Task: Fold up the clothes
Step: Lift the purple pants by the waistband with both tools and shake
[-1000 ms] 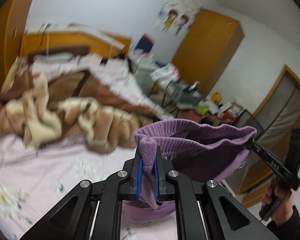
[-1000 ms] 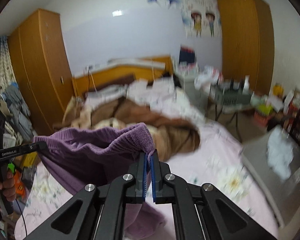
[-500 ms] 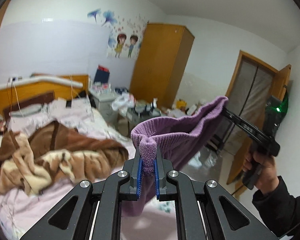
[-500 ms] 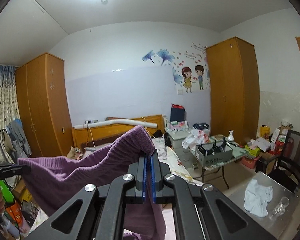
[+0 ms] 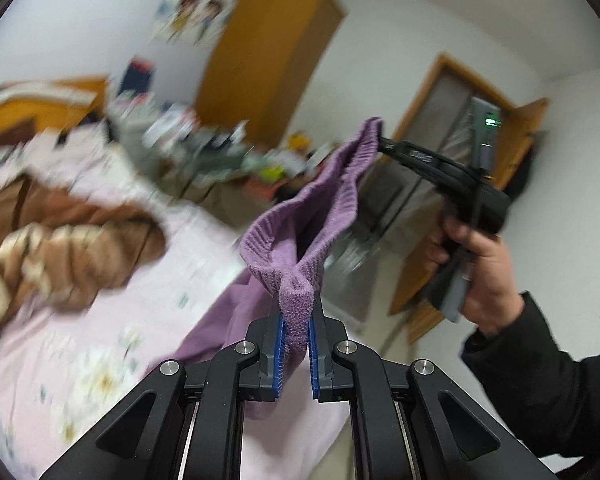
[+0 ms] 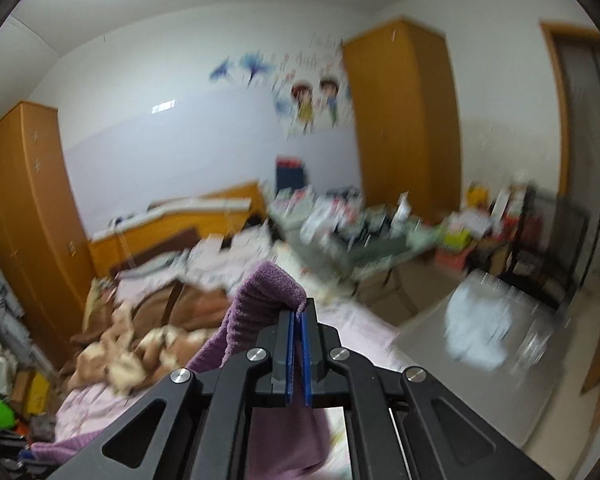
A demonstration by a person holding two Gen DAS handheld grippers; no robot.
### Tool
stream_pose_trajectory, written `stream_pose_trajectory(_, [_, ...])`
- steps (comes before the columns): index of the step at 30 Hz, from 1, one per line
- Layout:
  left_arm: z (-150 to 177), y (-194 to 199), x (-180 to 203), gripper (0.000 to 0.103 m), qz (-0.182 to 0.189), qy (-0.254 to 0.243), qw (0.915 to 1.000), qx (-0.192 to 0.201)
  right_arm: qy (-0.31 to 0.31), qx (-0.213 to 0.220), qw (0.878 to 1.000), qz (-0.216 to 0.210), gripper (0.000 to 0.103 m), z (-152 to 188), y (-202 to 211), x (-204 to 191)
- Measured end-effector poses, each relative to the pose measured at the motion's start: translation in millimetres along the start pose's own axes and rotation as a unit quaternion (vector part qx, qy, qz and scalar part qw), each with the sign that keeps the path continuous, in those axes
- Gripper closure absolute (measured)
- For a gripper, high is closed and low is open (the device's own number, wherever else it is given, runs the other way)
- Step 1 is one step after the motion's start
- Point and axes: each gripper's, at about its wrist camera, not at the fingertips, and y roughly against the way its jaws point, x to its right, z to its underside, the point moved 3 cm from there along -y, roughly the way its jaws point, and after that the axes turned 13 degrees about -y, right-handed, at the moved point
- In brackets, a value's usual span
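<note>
So the purple ribbed knit garment [image 5: 320,216] was strung up in the air over the pink floral bed [image 5: 112,344]. Left gripper [image 5: 295,344] fingers were pinching one bunched corner, right gripper [image 5: 380,145], up at about 2 o'clock in a hand [image 5: 480,264], clamped the other. Brown fleece blanket [image 6: 148,332] sat at 9 o'clock.

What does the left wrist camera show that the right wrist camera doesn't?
Only the left wrist view shows the person's right hand holding the right claw, clamped on the far end of the purple garment, and an open door behind. Only the right wrist view shows the ceiling light, the left wardrobe and the whole wall sticker. Both show the garment pinched in a shut claw, above the bed with its brown blanket.
</note>
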Motion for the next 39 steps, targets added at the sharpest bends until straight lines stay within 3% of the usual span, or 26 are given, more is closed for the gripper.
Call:
stream_pose_trajectory(3, [-38, 28, 25, 0.093, 0.020, -0.025, 0.9978, 0.058, 0.033, 0.051, 0.998, -0.012, 0.099, -65, 28, -24])
stream_pose_trajectory(6, [-47, 54, 25, 0.093, 0.011, -0.018, 0.9961, 0.086, 0.072, 0.074, 0.994, -0.048, 0.099, -99, 39, -72])
stream_pose_trajectory(10, [-11, 70, -3, 0.093, -0.055, 0.031, 0.9959, 0.065, 0.116, 0.032, 0.988, -0.100, 0.099, -70, 4, -144])
stream_pose_trajectory(13, [53, 72, -42, 0.093, -0.120, 0.108, 0.9868, 0.013, 0.136, -0.040, 0.981, -0.132, 0.099, 2, -49, -188])
stream_pose_trajectory(17, [160, 77, -92, 0.093, -0.196, 0.213, 0.9553, -0.059, 0.165, -0.155, 0.962, -0.151, 0.099, 140, -118, -229])
stream_pose_trajectory(21, [276, 84, -131, 0.093, -0.231, 0.294, 0.9208, -0.110, 0.189, -0.252, 0.933, -0.175, 0.099, 281, -163, -262])
stream_pose_trajectory(23, [327, 91, -144, 0.093, -0.241, 0.327, 0.9052, -0.125, 0.203, -0.281, 0.920, -0.183, 0.099, 334, -174, -277])
stream_pose_trajectory(26, [373, 107, -158, 0.093, -0.256, 0.354, 0.8896, -0.133, 0.226, -0.317, 0.901, -0.193, 0.099, 405, -187, -301])
stream_pose_trajectory(30, [428, 132, -177, 0.093, -0.277, 0.385, 0.8689, -0.142, 0.254, -0.339, 0.882, -0.205, 0.099, 468, -191, -337])
stream_pose_trajectory(39, [496, 184, -251, 0.093, -0.332, 0.404, 0.8412, -0.135, 0.288, -0.340, 0.862, -0.241, 0.099, 527, -191, -429])
